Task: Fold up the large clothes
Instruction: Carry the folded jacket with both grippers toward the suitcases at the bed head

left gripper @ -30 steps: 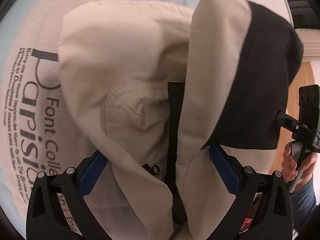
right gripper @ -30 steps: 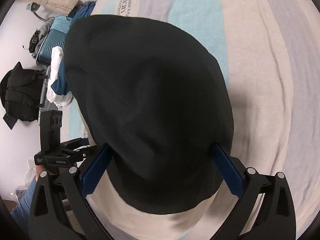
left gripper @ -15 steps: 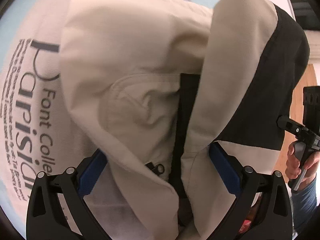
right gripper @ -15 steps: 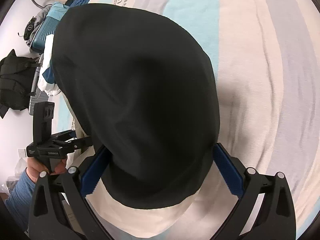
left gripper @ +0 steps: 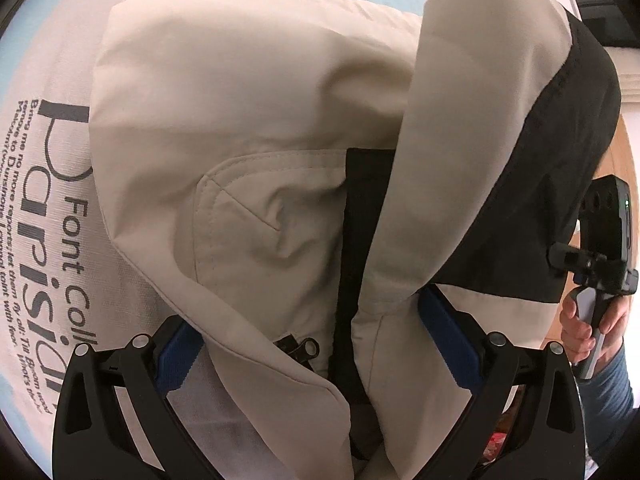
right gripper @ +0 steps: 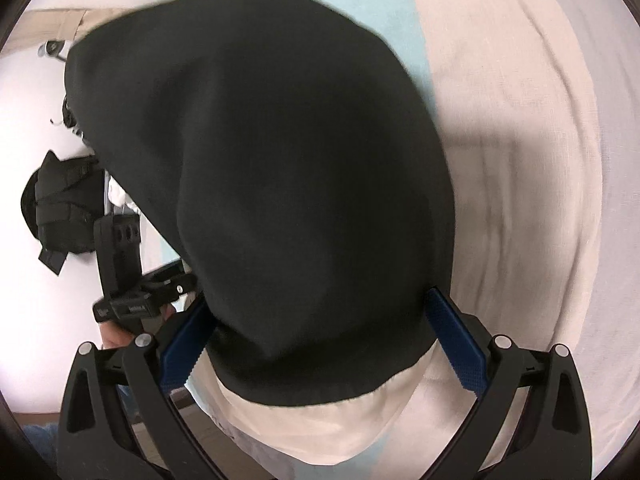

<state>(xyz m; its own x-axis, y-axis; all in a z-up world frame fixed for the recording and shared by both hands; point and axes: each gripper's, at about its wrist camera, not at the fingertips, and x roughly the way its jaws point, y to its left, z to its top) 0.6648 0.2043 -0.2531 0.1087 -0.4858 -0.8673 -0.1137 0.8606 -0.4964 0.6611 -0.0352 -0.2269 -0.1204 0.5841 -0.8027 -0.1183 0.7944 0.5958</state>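
Striped bedding (right gripper: 540, 128) in beige, pale blue and grey, printed with dark lettering (left gripper: 44, 248), lies under everything. Closest in the left wrist view, the left gripper (left gripper: 312, 344) has beige cloth bunched between its blue pads (left gripper: 448, 340), though whether they pinch it or only frame it cannot be told. That cloth belongs to a jacket (left gripper: 240, 128), beige outside with a black lining, which hangs in front of the camera; a stitched pocket flap and a dark zipper pull (left gripper: 304, 346) show on it. Just past its right edge a hand (left gripper: 580, 328) holds the other tool's handle.

Up close in the right wrist view, the right gripper (right gripper: 320, 344) has the jacket's black and beige hem (right gripper: 320, 396) draped between its pads, and its grip cannot be told either. Farther left, beyond the other tool (right gripper: 128, 272), a black bag (right gripper: 60, 208) lies on a white floor.
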